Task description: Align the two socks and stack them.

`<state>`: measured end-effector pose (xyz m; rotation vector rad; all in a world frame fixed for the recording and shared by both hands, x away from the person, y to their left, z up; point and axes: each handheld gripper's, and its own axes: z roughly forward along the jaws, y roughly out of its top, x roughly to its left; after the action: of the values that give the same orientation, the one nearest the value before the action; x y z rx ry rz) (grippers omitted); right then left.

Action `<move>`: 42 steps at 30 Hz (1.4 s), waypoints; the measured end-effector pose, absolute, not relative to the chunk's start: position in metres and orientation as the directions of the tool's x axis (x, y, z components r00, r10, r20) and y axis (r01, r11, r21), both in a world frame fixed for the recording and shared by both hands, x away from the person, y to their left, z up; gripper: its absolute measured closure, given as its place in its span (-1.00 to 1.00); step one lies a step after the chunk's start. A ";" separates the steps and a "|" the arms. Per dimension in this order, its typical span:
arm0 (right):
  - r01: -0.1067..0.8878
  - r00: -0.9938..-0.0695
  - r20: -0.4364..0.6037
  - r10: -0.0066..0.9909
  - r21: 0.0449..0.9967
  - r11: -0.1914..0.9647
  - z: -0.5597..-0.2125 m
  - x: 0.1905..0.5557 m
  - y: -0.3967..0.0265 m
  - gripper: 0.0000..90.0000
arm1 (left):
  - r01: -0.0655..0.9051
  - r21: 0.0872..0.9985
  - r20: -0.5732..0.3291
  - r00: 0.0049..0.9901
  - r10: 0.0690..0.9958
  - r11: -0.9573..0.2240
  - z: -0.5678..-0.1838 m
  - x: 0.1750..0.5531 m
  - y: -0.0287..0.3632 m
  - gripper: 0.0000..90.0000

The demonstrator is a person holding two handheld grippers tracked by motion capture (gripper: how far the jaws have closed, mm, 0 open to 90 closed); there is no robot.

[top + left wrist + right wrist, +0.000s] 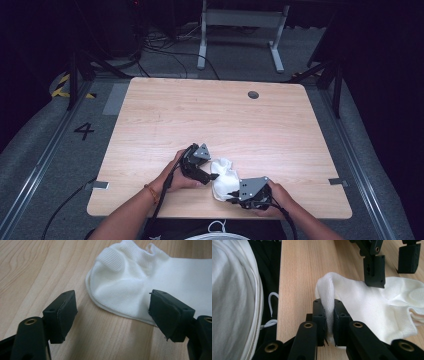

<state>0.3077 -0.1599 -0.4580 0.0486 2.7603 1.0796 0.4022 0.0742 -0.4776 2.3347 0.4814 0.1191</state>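
Observation:
A white ankle sock (pixel 223 176) lies crumpled near the front edge of the wooden table (pixel 210 115). My right gripper (pixel 233 194) comes in from the front right, and in the right gripper view it (pixel 329 320) is shut on a raised fold of the sock (pixel 367 305). My left gripper (pixel 212 176) sits at the sock's left side. In the left gripper view it (pixel 116 315) stands open, its pads wide apart just above the wood, with the sock's ribbed cuff end (pixel 130 282) lying ahead of them. The left gripper (pixel 392 265) also hangs over the sock in the right gripper view.
The table's front edge runs close behind both hands, with the person's white garment (pixel 232 302) just beyond it. A round cable hole (pixel 253 94) sits at the table's far right. A white metal stand (pixel 240 20) is on the floor behind the table.

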 end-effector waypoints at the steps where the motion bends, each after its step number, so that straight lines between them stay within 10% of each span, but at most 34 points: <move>1: -0.034 -0.984 -0.152 0.095 0.676 0.736 -0.458 0.308 -0.160 0.84 | 0.307 0.688 -0.054 0.925 0.375 -0.658 -0.478 0.402 0.074 -0.44; 42: -0.050 -0.965 -0.213 0.155 0.727 0.685 -0.424 0.302 -0.178 0.84 | 0.249 0.691 -0.048 0.953 0.300 -0.678 -0.482 0.387 0.055 -0.52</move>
<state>0.3022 -0.1784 -0.4236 0.0838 2.6404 1.1503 0.3872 0.0554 -0.4820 2.3463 0.3839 0.0885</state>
